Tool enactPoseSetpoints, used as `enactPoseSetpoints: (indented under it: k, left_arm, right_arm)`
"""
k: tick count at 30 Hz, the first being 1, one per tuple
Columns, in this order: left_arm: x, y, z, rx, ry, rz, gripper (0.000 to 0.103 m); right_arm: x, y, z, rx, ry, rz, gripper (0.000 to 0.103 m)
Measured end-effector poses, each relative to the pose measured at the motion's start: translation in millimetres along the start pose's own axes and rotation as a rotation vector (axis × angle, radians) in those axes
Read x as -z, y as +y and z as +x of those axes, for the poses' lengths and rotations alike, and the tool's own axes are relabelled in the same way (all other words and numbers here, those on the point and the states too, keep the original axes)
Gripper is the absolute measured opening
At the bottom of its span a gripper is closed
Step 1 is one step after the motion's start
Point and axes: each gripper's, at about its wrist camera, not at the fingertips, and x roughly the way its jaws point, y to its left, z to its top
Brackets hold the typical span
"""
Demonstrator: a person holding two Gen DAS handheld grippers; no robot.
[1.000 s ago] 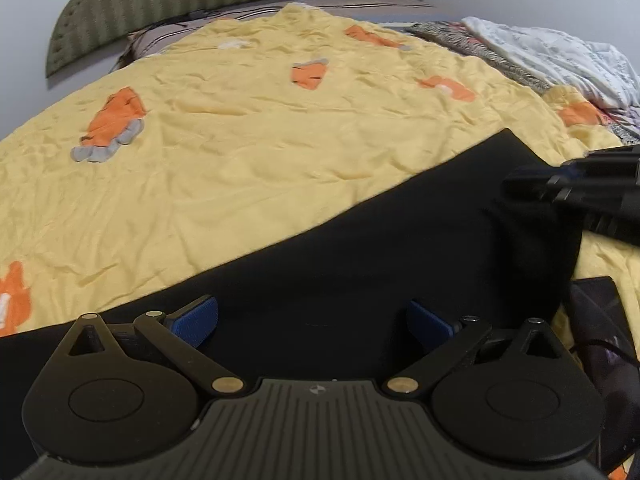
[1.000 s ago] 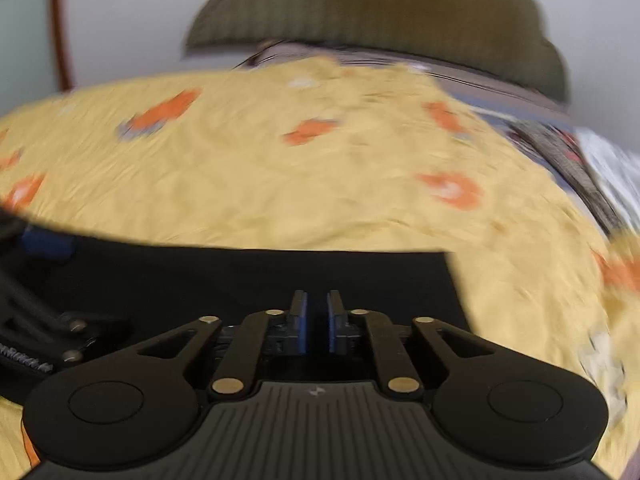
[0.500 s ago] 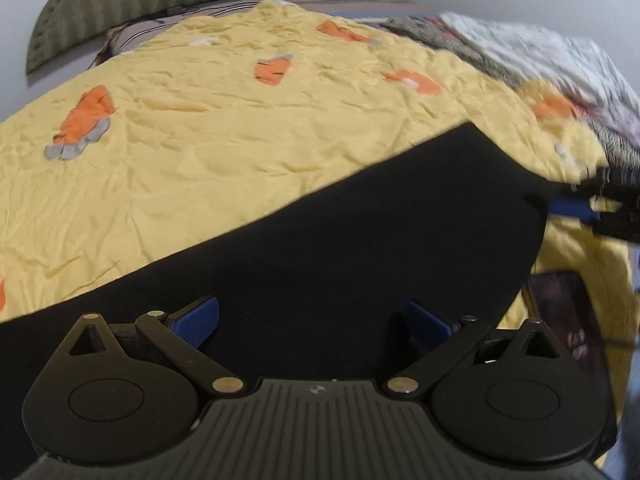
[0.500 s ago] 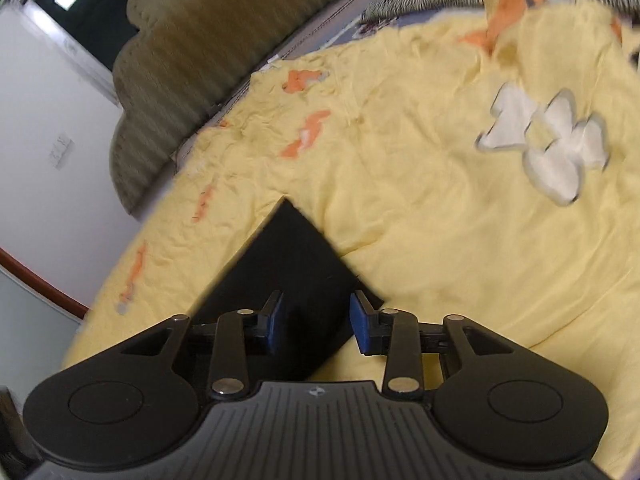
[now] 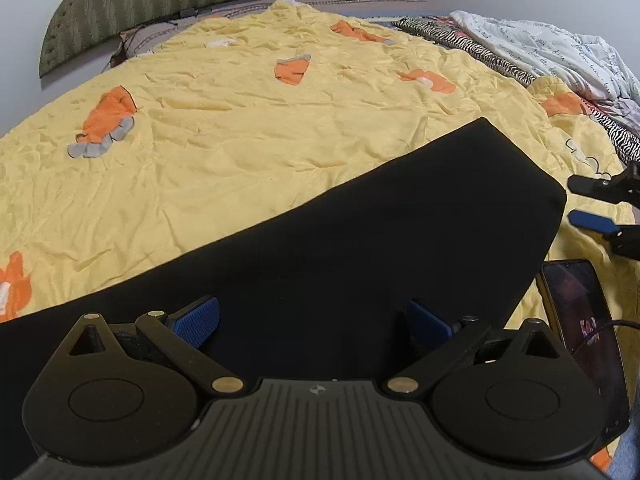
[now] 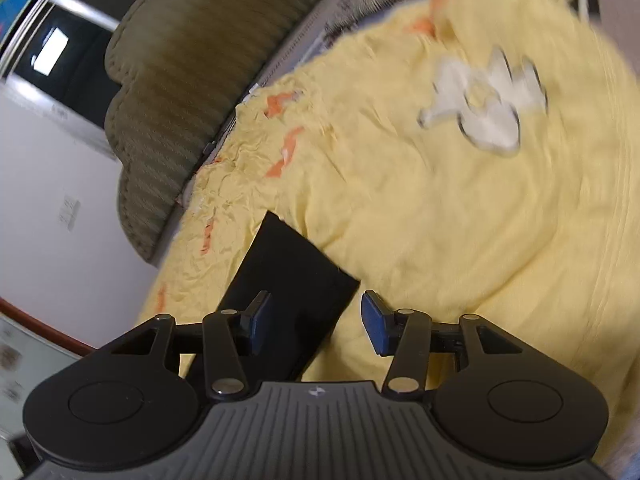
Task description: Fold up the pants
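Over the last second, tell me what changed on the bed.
The right claw let go of the black pants, pulled off their end, rolled, and its jaws are opening with nothing pinched. The left claw stayed open above the pants, which stayed flat.

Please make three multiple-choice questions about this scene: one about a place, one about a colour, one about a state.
1. Where does the phone lie?
A. on the headboard
B. on the bedspread, beside the end of the pants
C. on top of the pants

2. What colour are the pants?
A. black
B. white
C. red

3. How is the left hand-held gripper?
A. shut on the pants
B. open above the pants
C. shut on the phone

Answers:
1 B, it rests on the yellow bedspread by the pants' end.
2 A, the cloth is plainly black.
3 B, its blue pads stand wide apart.
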Motion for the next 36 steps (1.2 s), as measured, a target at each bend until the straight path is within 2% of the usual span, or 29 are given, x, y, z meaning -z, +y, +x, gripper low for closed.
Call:
enactPoseSetpoints:
  k: [3, 6, 12, 13, 15, 16, 21, 24, 28, 31, 36]
  left_arm:
    - [0, 4, -7, -0.018, -0.018, -0.008, 0.101]
    - [-1, 9, -11, 0.001, -0.019, -0.034, 0.102]
    - [-3, 13, -6, 0.047, 0.013, -0.089, 0.101]
    - [-4, 13, -7, 0.046, 0.011, -0.093, 0.101]
    - [-6, 15, -9, 0.043, 0.005, -0.098, 0.101]
    - [-7, 15, -10, 0.043, 0.001, -0.094, 0.102]
    - [-12, 24, -9, 0.02, 0.0, -0.113, 0.101]
    - [-12, 31, -9, 0.024, -0.001, -0.138, 0.101]
    - [-16, 40, -6, 0.012, 0.003, -0.181, 0.1]
    - [-21, 43, -5, 0.105, -0.011, -0.266, 0.101]
    - [-43, 35, 17, 0.416, 0.049, -0.427, 0.101]
  right_arm:
    - [-1, -10, 7, -0.044, 0.006, 0.069, 0.047]
    - [-8, -20, 13, -0.121, 0.007, 0.13, 0.047]
    - [-11, -16, 27, -0.163, -0.005, 0.139, 0.047]
    - [-10, -14, 28, -0.142, -0.018, 0.133, 0.046]
    - [-7, -8, 27, -0.089, -0.051, 0.089, 0.03]
    - [-6, -4, 27, -0.044, -0.064, 0.045, 0.018]
    - [1, 17, 23, 0.022, -0.093, -0.125, 0.016]
    - [11, 49, 18, 0.091, -0.115, -0.329, 0.016]
    - [38, 100, 16, 0.141, -0.121, -0.644, 0.016]
    - [65, 126, 18, 0.195, -0.125, -0.869, 0.016]
    - [105, 148, 22, 0.226, -0.115, -1.133, 0.016]
